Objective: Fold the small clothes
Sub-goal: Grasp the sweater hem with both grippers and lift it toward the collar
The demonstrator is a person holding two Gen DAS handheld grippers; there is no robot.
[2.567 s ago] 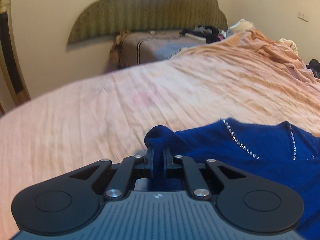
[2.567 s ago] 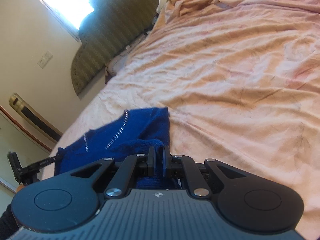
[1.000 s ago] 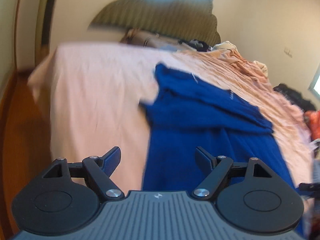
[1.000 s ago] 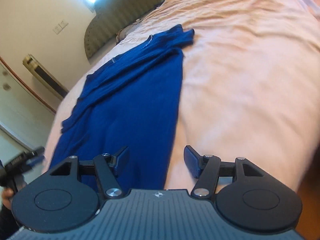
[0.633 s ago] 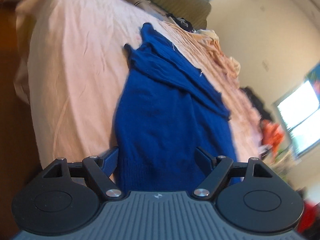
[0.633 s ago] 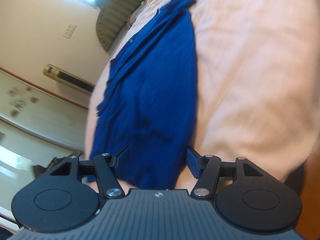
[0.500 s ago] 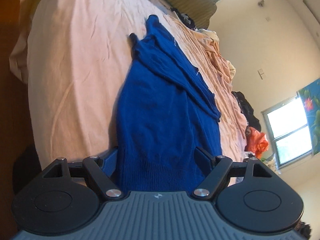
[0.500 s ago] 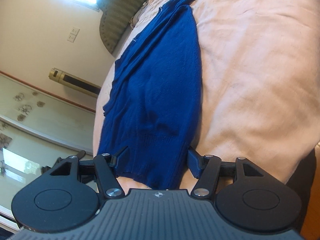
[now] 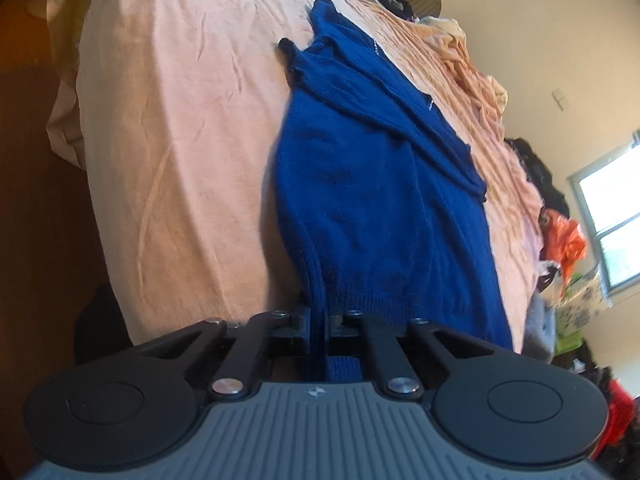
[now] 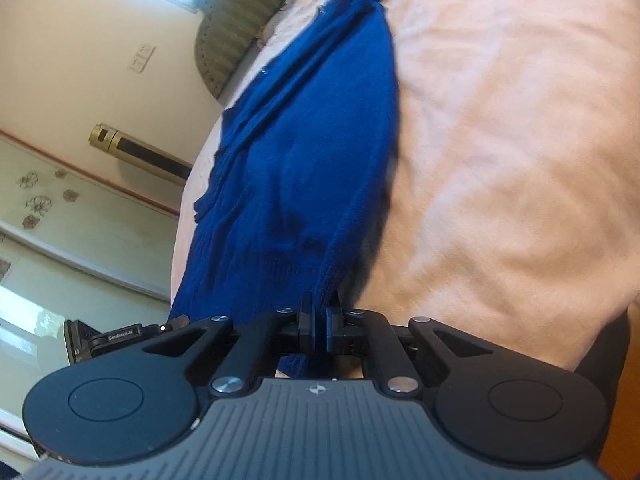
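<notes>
A blue knit sweater (image 9: 372, 184) lies lengthwise on a bed covered with a wrinkled peach sheet (image 9: 180, 128), its ribbed hem at the near edge and its folded-in sleeves toward the far end. The left tool (image 9: 319, 328) is closed tight on the hem's left corner, fabric pinched between its fingers. The right tool (image 10: 319, 326) is likewise clamped on the hem's right corner. A green striped headboard (image 10: 236, 28) stands at the far end. Crumpled orange bedding (image 9: 472, 60) and piled clothes (image 9: 560, 236) lie to the right.
</notes>
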